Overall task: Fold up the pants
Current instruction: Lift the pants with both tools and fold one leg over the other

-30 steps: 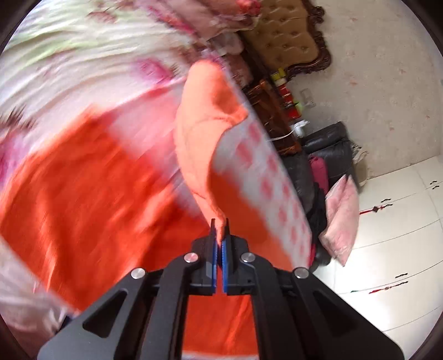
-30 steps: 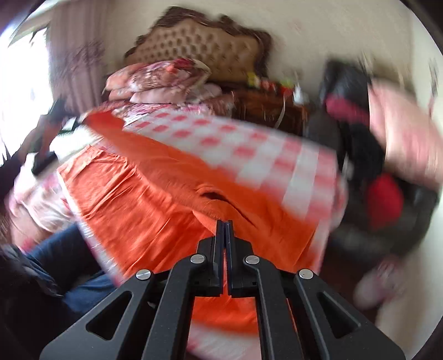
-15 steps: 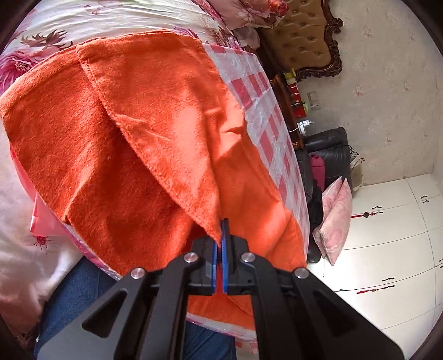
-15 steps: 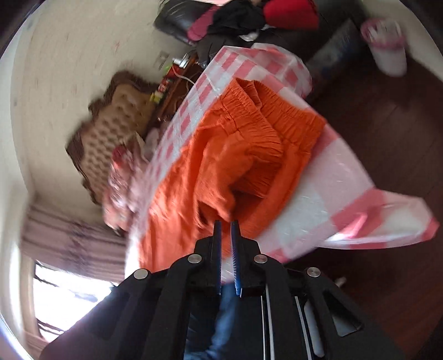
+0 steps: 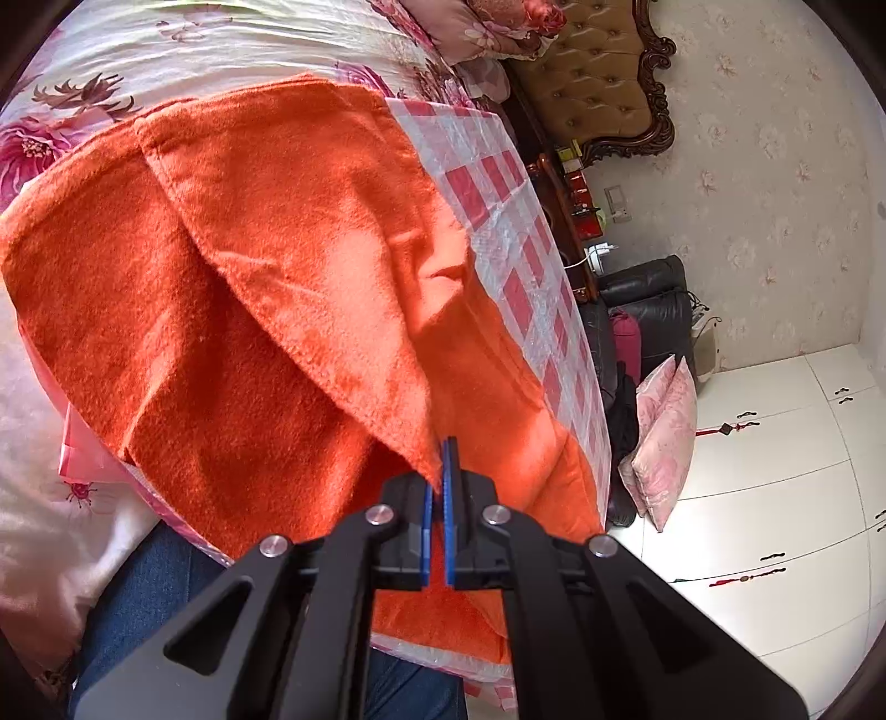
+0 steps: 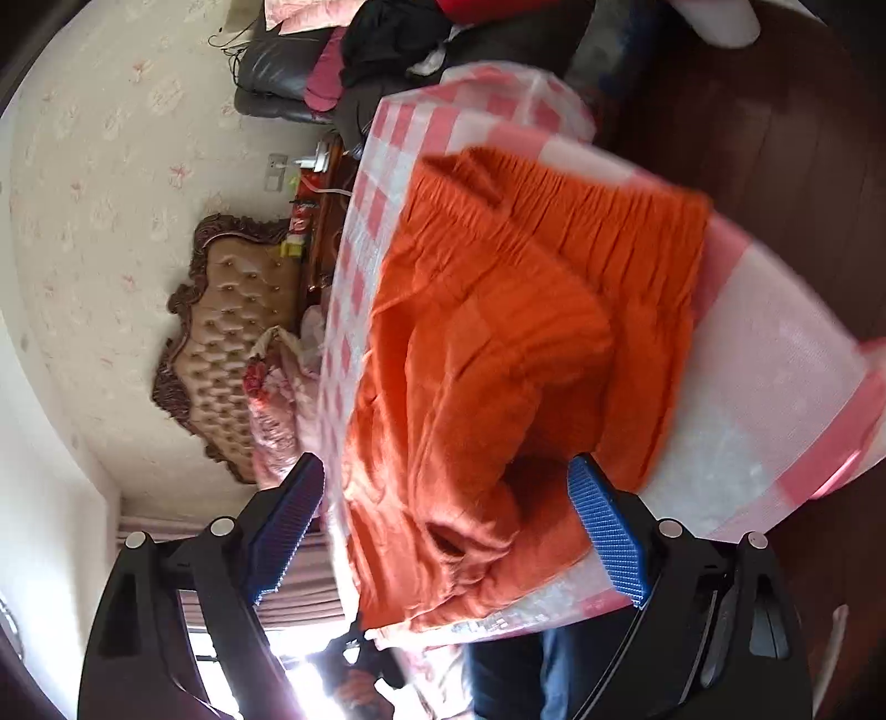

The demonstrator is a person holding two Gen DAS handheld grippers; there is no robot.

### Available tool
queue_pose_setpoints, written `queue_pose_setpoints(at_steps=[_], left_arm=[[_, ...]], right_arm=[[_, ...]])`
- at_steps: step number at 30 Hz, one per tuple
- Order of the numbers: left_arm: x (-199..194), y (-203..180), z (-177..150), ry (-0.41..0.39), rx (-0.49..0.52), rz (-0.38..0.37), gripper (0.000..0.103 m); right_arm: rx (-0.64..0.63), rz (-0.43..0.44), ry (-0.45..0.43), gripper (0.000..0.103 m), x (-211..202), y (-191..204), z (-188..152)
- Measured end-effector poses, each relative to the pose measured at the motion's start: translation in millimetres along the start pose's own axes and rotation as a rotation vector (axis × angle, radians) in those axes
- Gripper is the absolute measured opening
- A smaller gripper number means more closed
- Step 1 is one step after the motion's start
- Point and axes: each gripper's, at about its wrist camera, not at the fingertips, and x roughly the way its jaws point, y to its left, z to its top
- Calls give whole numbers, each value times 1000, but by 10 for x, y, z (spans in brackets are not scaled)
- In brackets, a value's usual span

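- Orange pants [image 5: 266,288] lie on our checked cloth [image 5: 531,266] over the bed [image 5: 183,50].
- Our left gripper [image 5: 437,487] pinches a pants corner.
- Our right gripper [image 6: 443,531] has just been opening, nothing pressed between its pads.

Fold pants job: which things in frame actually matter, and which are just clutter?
In play:
- orange pants
- checked cloth under them
- left gripper, shut on a pants corner
- right gripper, open, jaws just opened, pads clear of fabric

Clutter:
- tufted headboard
- pink pillow
- black sofa
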Motion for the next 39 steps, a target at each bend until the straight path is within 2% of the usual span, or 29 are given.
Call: queue_pose_setpoints(at_steps=[4,6,7,8,9,10,11,13,16,20,22,23,26,28,30,32,33,36,39], left_arm=[[-12,-27,39,-4,4,0,2],[-24,-26,59,-19,1,8,2],[-32,-23,59,-25,-5,9,2],[-51,-9,63,-29,-12,5,2],[-76,-12,61,-32,-8,1,2],[-91,-18,54,-33,2,3,2],[-97,-23,45,-31,7,4,2],[-86,-17,16,-25,6,-2,2],[-66,-11,-21,-22,1,-1,2],[-95,-6,-12,-23,7,4,2],[-93,-17,-6,-25,6,4,2],[-92,-24,-10,-25,7,2,2],[-90,-46,-33,-24,16,0,2],[-97,-40,-24,-26,15,3,2],[-104,-47,10,-29,20,15,2],[-148,-99,59,-35,33,16,2],[-203,-161,71,-43,52,9,2],[-332,-271,-8,-55,102,14,2],[-300,-101,-185,-17,74,52,2]], right_arm=[[3,38,-37,88,94,36,35],[13,-27,-125,72,0,31,71],[-12,-61,-206,68,-140,100,133],[-51,-73,-260,68,-241,171,166],[-144,-119,-353,68,-423,320,195],[-214,-163,-394,68,-533,436,220],[-235,-167,-386,68,-553,466,246],[-213,-149,-304,69,-515,421,285],[-141,-214,-251,70,-486,265,217],[-55,-130,-133,74,-434,100,-38],[-19,-54,-64,75,-293,75,-132],[-4,-40,-55,78,-228,66,-151],[39,-36,-90,78,-25,22,-128],[69,-8,-82,78,104,-5,-112],[40,-10,-140,67,80,67,-30],[-64,-58,-192,24,-4,298,130],[-157,-83,-212,16,-71,493,197],[-358,-203,-280,13,-223,855,208],[-345,-315,-267,13,-200,717,201]])
